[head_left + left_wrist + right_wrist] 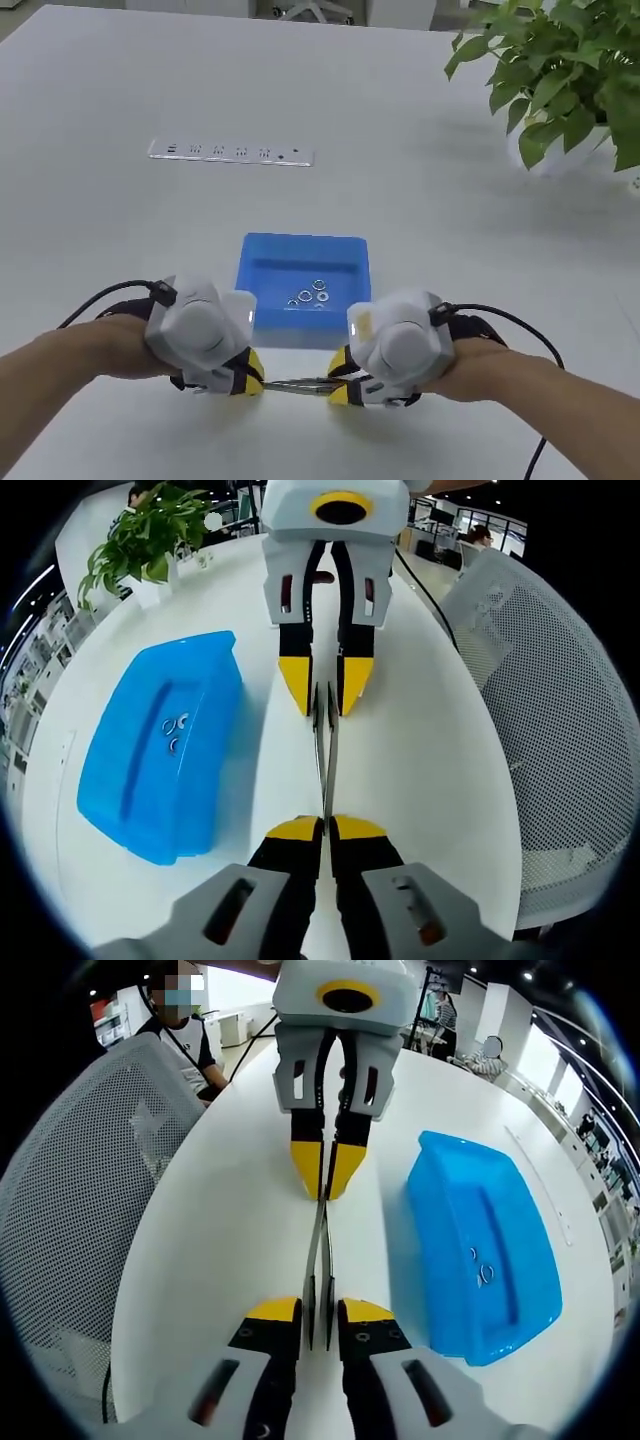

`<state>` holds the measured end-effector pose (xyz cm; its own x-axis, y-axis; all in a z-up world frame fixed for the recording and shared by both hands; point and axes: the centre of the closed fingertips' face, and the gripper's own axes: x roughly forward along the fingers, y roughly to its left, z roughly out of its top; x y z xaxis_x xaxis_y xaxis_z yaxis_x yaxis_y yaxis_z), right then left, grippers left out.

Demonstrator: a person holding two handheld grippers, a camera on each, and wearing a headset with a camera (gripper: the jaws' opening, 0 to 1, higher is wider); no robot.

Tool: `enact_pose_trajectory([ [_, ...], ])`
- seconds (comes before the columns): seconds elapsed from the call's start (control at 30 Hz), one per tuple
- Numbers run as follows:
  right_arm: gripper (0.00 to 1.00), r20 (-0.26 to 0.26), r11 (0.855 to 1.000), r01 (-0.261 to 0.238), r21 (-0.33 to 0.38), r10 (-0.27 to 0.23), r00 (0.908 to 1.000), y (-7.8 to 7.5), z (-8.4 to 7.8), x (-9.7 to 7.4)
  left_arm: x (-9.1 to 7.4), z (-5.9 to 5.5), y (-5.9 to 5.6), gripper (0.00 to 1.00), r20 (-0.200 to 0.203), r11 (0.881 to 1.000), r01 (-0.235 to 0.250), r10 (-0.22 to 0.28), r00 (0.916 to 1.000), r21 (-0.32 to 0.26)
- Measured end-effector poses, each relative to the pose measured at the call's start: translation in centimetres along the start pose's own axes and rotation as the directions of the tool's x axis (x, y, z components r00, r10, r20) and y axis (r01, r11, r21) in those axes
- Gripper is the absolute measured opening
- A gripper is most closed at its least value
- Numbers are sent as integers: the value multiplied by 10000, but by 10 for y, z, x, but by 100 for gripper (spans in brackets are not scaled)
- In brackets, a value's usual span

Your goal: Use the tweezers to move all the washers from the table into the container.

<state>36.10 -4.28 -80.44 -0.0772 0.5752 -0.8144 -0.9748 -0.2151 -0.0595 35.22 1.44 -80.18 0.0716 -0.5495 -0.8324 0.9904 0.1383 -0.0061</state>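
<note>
Thin metal tweezers [295, 384] lie level between my two grippers just above the table's near edge. My left gripper [250, 378] is shut on their joined end [326, 815]. Facing it, my right gripper [340, 385] is shut on the two spread arms [318, 1310]. The same tweezers run up the middle of both gripper views. Just beyond them stands a blue container [258, 300] with several small metal washers [310, 295] lying inside it. These washers [175, 730] also show on its floor in the left gripper view, and the washers [483, 1268] in the right gripper view.
A white power strip [230, 153] lies farther back on the white table [450, 220]. A potted green plant [570, 70] stands at the far right. A grey mesh chair [540, 680] sits at the table's near side, and a person [175, 1020] is behind it.
</note>
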Motion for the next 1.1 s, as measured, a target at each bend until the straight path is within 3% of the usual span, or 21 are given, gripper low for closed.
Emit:
enact_pose_trajectory([
  [0.27,23,315,9969,657,431,-671,9973,-9,6,-18,-14,6,1,18,329,9990,-222,235,9992,-380],
  [0.33,26,471,9956,692,632,-723,9963,-9,8,-24,-20,8,1,20,572,9967,-256,301,9979,-771],
  [0.57,32,722,9814,1507,1189,-1599,9845,-16,8,-50,-44,10,1,29,1002,9867,-615,771,9920,-1507],
  [0.7,37,967,9606,2024,1904,-2235,9699,-24,6,-67,-57,12,2,35,1228,9739,-912,1185,9853,-2080],
  [0.83,42,1198,9311,2583,2576,-2960,9476,-29,2,-87,-71,17,5,42,1750,9606,-1243,1708,9697,-2485],
  [0.93,47,1499,8998,2917,3245,-3534,9234,-32,-1,-102,-81,24,7,50,2130,9455,-1561,2215,9516,-2858],
  [1.1,61,1685,8705,3215,3727,-4042,8990,-29,-13,-117,-90,32,4,63,2693,9357,-1721,2592,9275,-3079],
])
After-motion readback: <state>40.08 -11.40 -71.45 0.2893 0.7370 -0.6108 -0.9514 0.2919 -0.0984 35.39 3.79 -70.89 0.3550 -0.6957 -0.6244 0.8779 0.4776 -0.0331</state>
